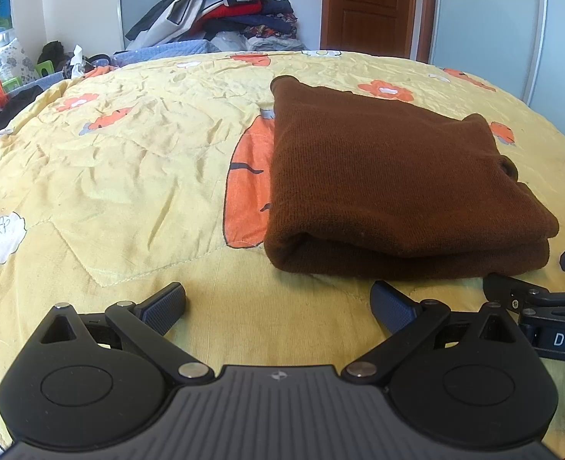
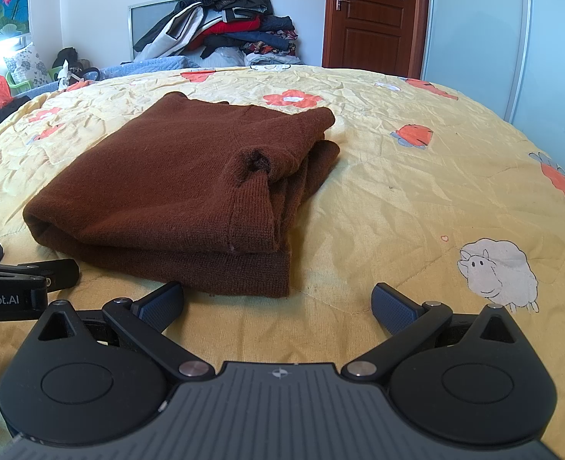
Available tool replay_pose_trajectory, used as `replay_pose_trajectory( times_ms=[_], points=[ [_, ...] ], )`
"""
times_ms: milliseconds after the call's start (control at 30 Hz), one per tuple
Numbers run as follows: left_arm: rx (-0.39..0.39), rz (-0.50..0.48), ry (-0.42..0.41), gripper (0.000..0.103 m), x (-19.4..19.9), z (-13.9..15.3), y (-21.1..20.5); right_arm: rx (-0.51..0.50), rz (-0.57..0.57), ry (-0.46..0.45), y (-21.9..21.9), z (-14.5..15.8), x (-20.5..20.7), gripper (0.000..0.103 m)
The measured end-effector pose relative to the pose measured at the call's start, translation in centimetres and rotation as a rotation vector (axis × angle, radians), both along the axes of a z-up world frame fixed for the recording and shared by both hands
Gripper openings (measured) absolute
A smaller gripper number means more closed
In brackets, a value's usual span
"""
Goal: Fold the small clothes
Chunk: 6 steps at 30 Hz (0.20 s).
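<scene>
A brown knitted sweater (image 1: 390, 180) lies folded into a thick rectangle on the yellow quilt; it also shows in the right wrist view (image 2: 183, 184), with a cuff opening on top. My left gripper (image 1: 278, 303) is open and empty, just in front of the sweater's near left corner. My right gripper (image 2: 278, 303) is open and empty, in front of the sweater's near right corner. Each gripper shows at the edge of the other's view: the right one (image 1: 543, 299), the left one (image 2: 25, 280).
The yellow quilt (image 1: 129, 161) with orange flowers and sheep covers the bed. A pile of clothes (image 2: 225, 19) lies beyond the far edge against the wall. A wooden door (image 2: 374, 11) and a pale sliding wardrobe (image 2: 478, 30) stand behind.
</scene>
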<state>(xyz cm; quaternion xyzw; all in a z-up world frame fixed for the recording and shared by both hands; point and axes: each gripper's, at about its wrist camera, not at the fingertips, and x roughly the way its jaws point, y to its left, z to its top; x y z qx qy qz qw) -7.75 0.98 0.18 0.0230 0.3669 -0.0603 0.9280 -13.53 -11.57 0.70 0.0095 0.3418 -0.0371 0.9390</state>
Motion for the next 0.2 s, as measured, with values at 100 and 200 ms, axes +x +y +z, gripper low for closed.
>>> replay_pose_trajectory(
  times_ms=[100, 200],
  points=[
    [0.014, 0.026, -0.024, 0.103, -0.36, 0.18, 0.28, 0.001, 0.0, 0.001, -0.01, 0.01, 0.0, 0.103],
    [0.021, 0.007, -0.041, 0.103, -0.46, 0.77, 1.08, 0.028, 0.003, 0.01, -0.55, 0.38, 0.06, 0.103]
  ],
)
